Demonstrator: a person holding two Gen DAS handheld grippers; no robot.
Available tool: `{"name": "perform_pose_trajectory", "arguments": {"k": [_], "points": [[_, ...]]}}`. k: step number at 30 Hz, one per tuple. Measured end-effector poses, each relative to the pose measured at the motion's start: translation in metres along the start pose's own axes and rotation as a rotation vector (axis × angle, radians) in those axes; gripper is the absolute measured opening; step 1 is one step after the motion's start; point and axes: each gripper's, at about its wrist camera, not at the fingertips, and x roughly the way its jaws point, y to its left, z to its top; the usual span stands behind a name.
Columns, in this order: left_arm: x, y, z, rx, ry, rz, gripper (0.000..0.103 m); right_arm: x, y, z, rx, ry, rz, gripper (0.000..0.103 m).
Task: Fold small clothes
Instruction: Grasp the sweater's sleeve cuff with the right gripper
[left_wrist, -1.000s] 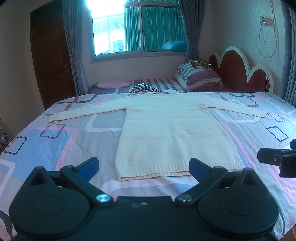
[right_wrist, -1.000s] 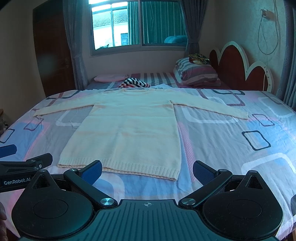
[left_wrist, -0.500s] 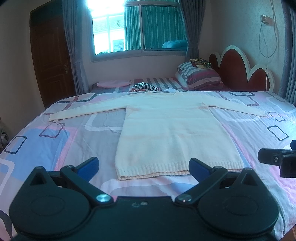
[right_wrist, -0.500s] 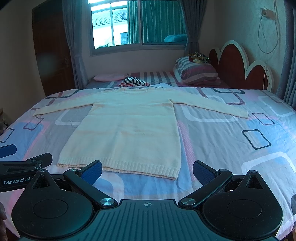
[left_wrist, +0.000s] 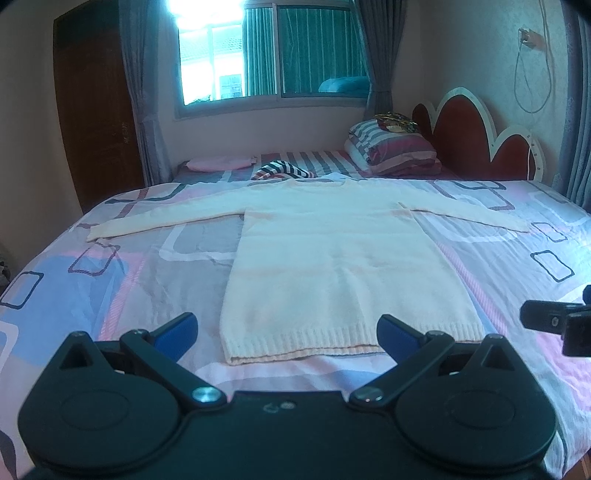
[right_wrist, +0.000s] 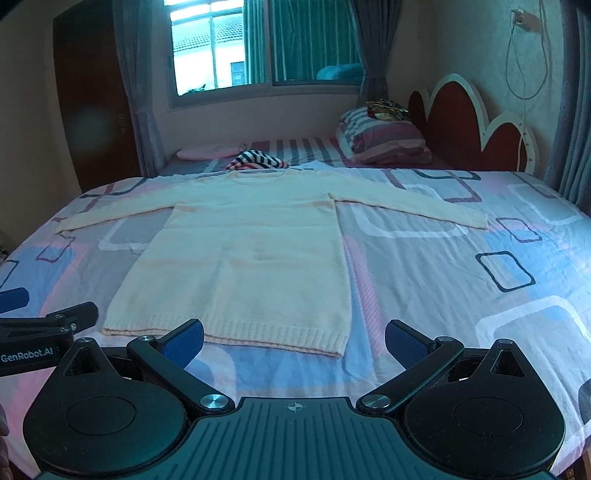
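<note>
Holding both grippers over the near edge of the bed (left_wrist: 66, 280), nothing pinched in either one. My left gripper (left_wrist: 286, 332) has its fingers spread wide, and the ribbed hem of the cream sweater (left_wrist: 332, 266) sits right in the gap between the two blue pads, a bit past the tips, not touching them. My right gripper (right_wrist: 293, 338) is spread just as wide; from its view the hem's right corner lands between the pads while the rest of the hem runs off toward my left one.

The sweater (right_wrist: 251, 251) is laid out flat on the patterned bedspread, hem toward me, neckline pointing at the far edge, so its long axis runs straight away from me. Both sleeves are stretched out sideways, one toward the left edge, one toward the headboard (right_wrist: 476, 125) side.

Past the neckline there's a striped garment (left_wrist: 284, 170) bunched up, then a pink pillow (left_wrist: 218, 164) by the far left corner, and a stack of striped bedding (right_wrist: 384, 138) against the headboard.
</note>
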Motion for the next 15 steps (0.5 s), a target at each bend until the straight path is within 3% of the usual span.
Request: {"name": "perform_pose_trajectory", "arguments": {"k": [15], "points": [[0.056,-0.016,0.022,0.042,0.037,-0.051,0.103,0.038,-0.037,0.027,0.053,0.025,-0.086,0.103]]}}
